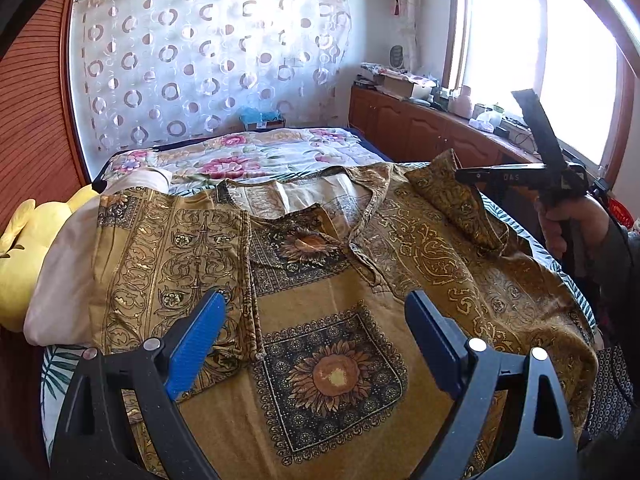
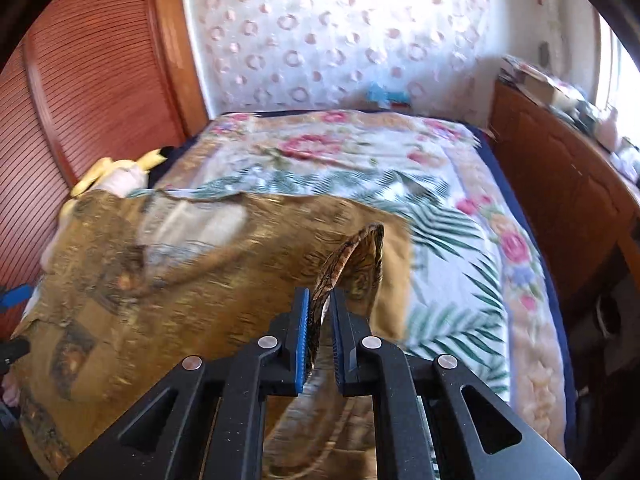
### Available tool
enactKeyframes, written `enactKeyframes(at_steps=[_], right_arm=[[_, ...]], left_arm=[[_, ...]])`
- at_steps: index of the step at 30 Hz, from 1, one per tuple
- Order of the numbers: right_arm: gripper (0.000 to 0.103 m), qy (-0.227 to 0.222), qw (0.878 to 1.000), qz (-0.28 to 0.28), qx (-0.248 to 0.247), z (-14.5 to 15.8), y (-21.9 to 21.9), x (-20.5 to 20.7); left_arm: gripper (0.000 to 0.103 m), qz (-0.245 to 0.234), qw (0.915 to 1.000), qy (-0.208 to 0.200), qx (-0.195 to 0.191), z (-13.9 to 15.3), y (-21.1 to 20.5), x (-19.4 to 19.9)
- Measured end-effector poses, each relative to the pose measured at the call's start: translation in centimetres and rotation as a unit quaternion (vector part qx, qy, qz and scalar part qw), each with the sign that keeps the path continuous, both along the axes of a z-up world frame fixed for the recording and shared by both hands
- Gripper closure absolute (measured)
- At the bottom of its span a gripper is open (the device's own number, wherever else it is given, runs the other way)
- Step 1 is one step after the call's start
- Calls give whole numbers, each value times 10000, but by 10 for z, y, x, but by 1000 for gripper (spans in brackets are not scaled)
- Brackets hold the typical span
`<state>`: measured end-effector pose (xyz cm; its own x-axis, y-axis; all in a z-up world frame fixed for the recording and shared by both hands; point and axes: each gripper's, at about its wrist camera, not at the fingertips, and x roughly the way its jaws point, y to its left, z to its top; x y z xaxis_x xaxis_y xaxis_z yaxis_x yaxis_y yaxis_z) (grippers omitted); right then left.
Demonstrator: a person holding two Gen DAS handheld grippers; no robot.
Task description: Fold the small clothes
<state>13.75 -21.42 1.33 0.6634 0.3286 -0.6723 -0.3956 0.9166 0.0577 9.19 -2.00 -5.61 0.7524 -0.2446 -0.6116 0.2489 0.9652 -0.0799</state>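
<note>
A mustard-yellow patterned shirt (image 1: 320, 300) with sunflower squares lies spread on the bed. Its left sleeve is folded in over the body. My left gripper (image 1: 316, 312) is open and empty, hovering just above the shirt's middle. My right gripper (image 2: 320, 300) is shut on the shirt's right sleeve (image 2: 352, 256), which rises in a loop from between the blue pads. In the left wrist view the right gripper (image 1: 464, 178) holds that sleeve (image 1: 452, 196) lifted at the shirt's far right. The right wrist view of the shirt (image 2: 160, 280) is blurred.
The floral bedspread (image 1: 256, 156) stretches beyond the shirt. A yellow plush toy (image 1: 24, 252) and a white pillow (image 1: 60, 272) lie at the left. A wooden cabinet (image 1: 420, 128) with clutter runs along the right under the window. A wooden slatted headboard (image 2: 92, 92) stands at left.
</note>
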Motion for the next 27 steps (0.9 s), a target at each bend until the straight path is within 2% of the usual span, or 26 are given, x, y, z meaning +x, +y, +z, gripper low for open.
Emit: enactKeyframes(at_steps=[7, 10, 12, 13, 14, 16, 17, 21, 27], right_arm=[[92, 147, 9973, 706, 118, -13, 32, 0], [85, 101, 9965, 824, 86, -10, 38, -4], [84, -40, 9956, 923, 161, -1, 37, -11], [78, -130, 9956, 918, 133, 2, 35, -13], [66, -204, 9958, 888, 100, 3, 33, -14], [51, -268, 9964, 802, 39, 0, 26, -13], [48, -245, 9970, 736, -28, -3, 22, -9], [48, 19, 9984, 437, -370, -28, 13, 12], [48, 458, 9975, 152, -518, -73, 9, 46]], left_arm=[[11, 68, 10000, 10, -7, -1, 6, 0], [11, 86, 10000, 14, 33, -1, 9, 0], [11, 96, 9999, 8, 46, -1, 10, 0], [11, 108, 9999, 0, 46, -1, 11, 0], [11, 119, 9999, -4, 39, -1, 11, 0], [11, 144, 9999, -12, 17, 0, 14, 2], [11, 155, 9999, -14, 18, 0, 15, 2], [11, 200, 9998, -9, 71, 0, 21, 7], [11, 275, 9994, 73, 187, -7, 30, 21]])
